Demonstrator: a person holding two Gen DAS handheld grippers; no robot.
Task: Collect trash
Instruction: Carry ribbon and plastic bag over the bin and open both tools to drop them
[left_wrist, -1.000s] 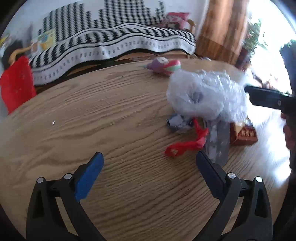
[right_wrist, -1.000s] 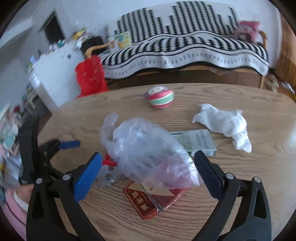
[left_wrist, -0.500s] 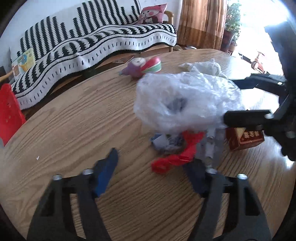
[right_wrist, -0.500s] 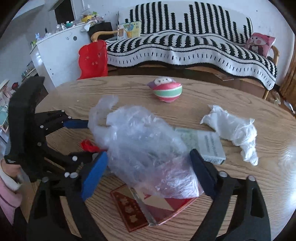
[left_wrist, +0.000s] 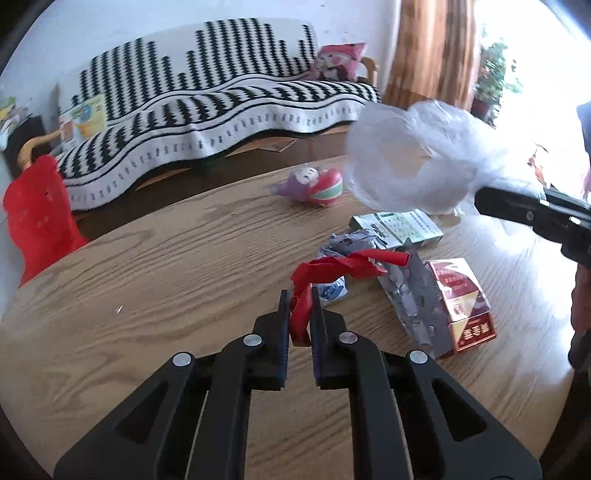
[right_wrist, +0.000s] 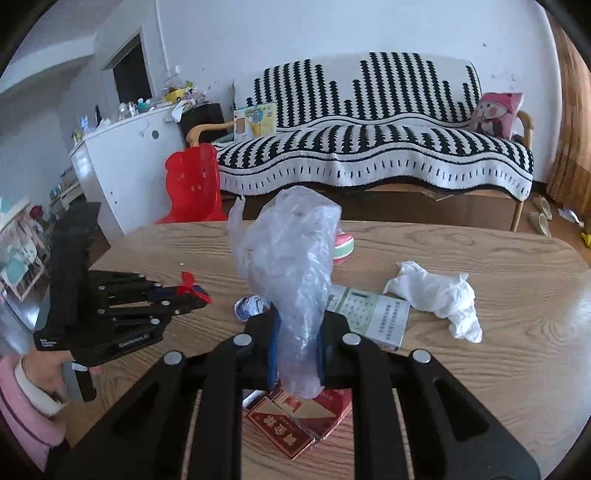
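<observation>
Where the left wrist camera looks along its fingers, the left gripper (left_wrist: 300, 314) is clamped on one end of a crumpled red plastic strip (left_wrist: 347, 267); the rest of the strip trails over a crushed blue-and-silver foil wrapper (left_wrist: 345, 245) on the round wooden table (left_wrist: 166, 280); just right lie a grey blister sheet (left_wrist: 410, 295) and a red cigarette box (left_wrist: 463, 301), touching; beyond them sits a green-and-white carton (left_wrist: 400, 227) — and a clear plastic bag (left_wrist: 413, 162) is held up above it.

From the right wrist view, the right gripper (right_wrist: 295, 343) is closed on the neck of the clear bag (right_wrist: 288, 258), which stands upright between its pads; a crumpled white tissue (right_wrist: 439, 299) lies to the right, apart from the carton (right_wrist: 373, 317); the left gripper (right_wrist: 192, 295) shows at left with the strip (right_wrist: 189, 285) pinched — the cigarette box (right_wrist: 299, 421) lies below.
</observation>
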